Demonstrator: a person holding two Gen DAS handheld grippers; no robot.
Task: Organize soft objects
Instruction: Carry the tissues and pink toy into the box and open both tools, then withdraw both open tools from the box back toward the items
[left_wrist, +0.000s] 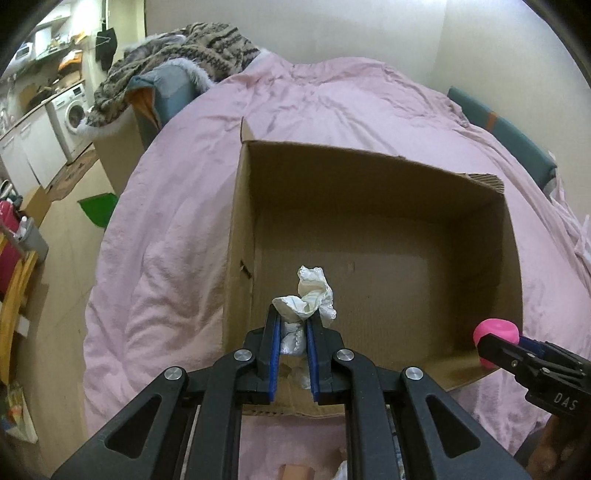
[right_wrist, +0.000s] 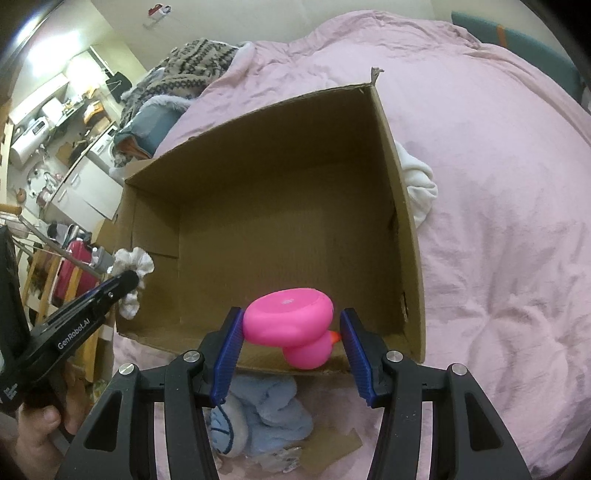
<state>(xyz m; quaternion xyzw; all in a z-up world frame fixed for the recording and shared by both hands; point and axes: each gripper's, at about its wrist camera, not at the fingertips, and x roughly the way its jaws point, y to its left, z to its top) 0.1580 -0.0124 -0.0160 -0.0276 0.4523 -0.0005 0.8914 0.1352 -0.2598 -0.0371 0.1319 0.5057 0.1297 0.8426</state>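
Note:
An open cardboard box sits on a pink bed cover, its inside bare. My left gripper is shut on a crumpled white lacy cloth and holds it over the box's near left edge; the cloth also shows in the right wrist view. My right gripper is shut on a pink rubber duck, upside down with its orange beak to the right, over the box's near edge. The duck also shows in the left wrist view.
A light blue soft cloth lies on the bed under my right gripper. A white garment lies right of the box. A patterned blanket is piled at the far left of the bed. The kitchen floor lies to the left.

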